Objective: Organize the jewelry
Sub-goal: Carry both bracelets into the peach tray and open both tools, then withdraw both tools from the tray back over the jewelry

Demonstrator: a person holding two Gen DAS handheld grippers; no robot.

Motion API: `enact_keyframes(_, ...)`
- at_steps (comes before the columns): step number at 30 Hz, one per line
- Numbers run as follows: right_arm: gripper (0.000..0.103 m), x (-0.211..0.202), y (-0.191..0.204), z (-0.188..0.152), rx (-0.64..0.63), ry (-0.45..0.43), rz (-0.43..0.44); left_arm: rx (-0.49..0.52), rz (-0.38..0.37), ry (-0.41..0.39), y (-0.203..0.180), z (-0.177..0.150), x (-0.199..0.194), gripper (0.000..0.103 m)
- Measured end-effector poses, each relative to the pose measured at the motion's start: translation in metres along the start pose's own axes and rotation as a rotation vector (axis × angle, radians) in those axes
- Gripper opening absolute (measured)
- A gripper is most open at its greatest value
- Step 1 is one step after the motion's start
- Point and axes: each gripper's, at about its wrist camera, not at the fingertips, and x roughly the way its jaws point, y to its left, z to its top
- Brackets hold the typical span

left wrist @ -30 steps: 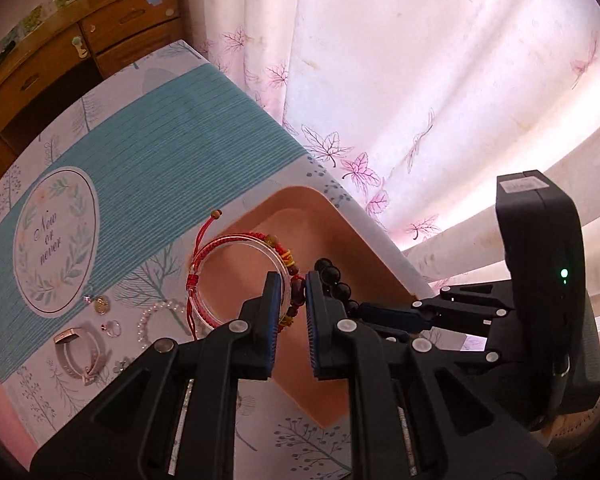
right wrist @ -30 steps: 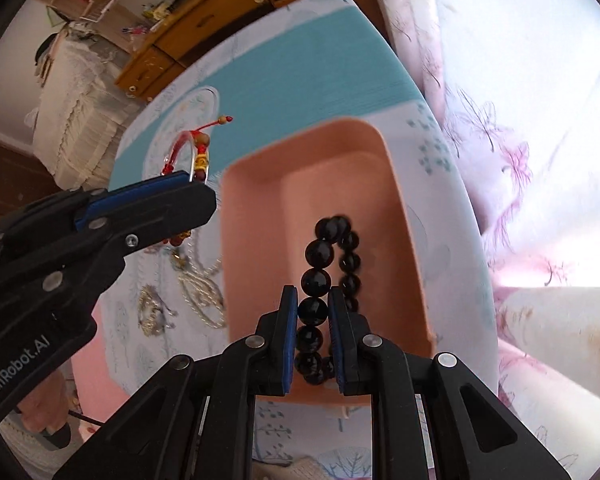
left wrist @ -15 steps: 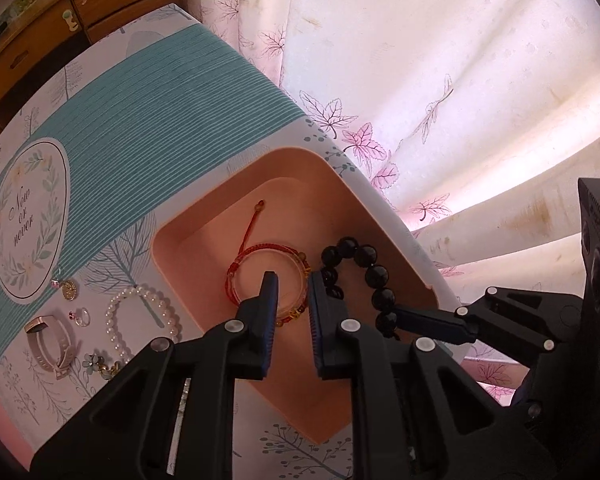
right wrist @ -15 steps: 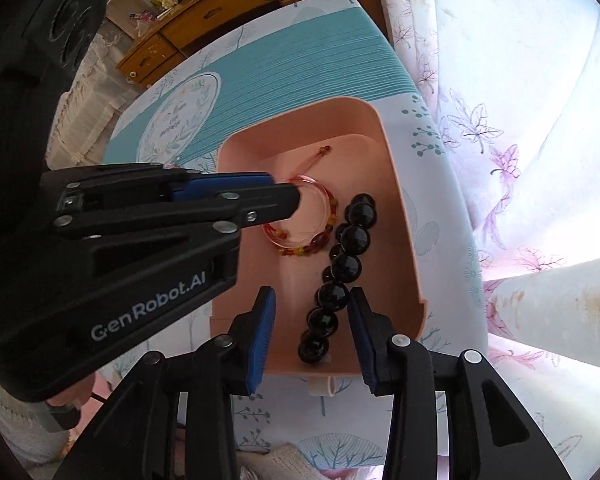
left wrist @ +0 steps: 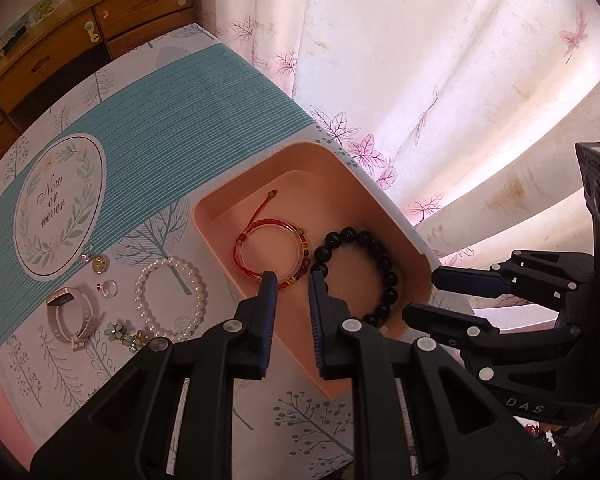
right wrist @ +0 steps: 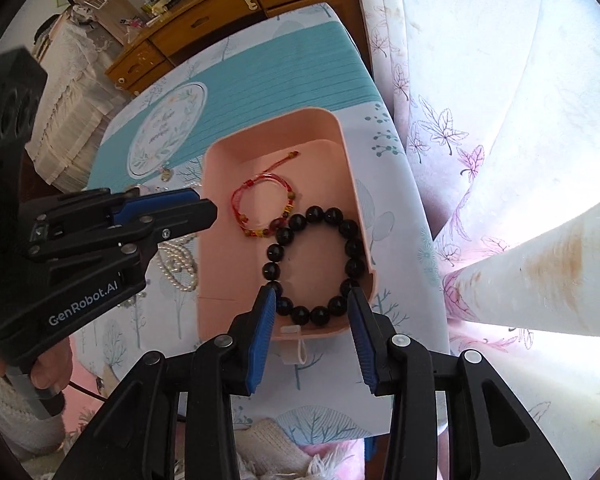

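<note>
Right gripper [right wrist: 312, 300] jaws just opened, empty; black bead bracelet [right wrist: 314, 266] released into tray [left wrist: 220, 208]. Left gripper [left wrist: 292, 280] apparently slightly parted, empty; red bracelet [left wrist: 270, 254] deposited.

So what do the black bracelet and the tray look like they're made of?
Black bracelet: large round beads with a glossy polish and small highlights, probably stone or glass; can't tell which. Tray: peach, matte, smooth moulded walls with rounded corners, most likely plastic.
</note>
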Motion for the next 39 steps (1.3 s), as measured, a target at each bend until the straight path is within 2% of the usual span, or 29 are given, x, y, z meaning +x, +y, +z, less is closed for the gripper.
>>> enact_keyframes(5, 0.038, -0.017, 0.023, -0.006, -0.061, -0.032, 0.023, -0.062, 0.032, -0.069, 0.013, -0.022, -0.027, 0.013)
enact_keyframes(9, 0.038, -0.009, 0.055, -0.005, -0.102, -0.046, 0.012, -0.135, 0.106, -0.149, 0.030, -0.044, -0.052, 0.013)
enact_keyframes(12, 0.038, -0.006, 0.071, -0.007, -0.130, -0.047, 0.011, -0.203, 0.136, -0.178, 0.047, -0.065, -0.063, 0.013)
enact_keyframes(17, 0.038, 0.000, 0.098, -0.007, -0.184, -0.063, -0.010, -0.267, 0.235, -0.174, 0.072, -0.099, -0.068, 0.013)
enact_keyframes(23, 0.038, 0.005, 0.126, 0.006, -0.222, -0.091, -0.041, -0.370, 0.252, -0.165, 0.109, -0.125, -0.067, 0.013)
enact_keyframes(29, 0.038, 0.017, 0.158, 0.025, -0.262, -0.105, -0.077, -0.428, 0.278, -0.178, 0.138, -0.129, -0.067, 0.013)
enact_keyframes(39, 0.038, 0.061, 0.205, 0.066, -0.326, -0.068, -0.070, -0.507, 0.288, -0.159, 0.196, -0.137, -0.055, 0.013)
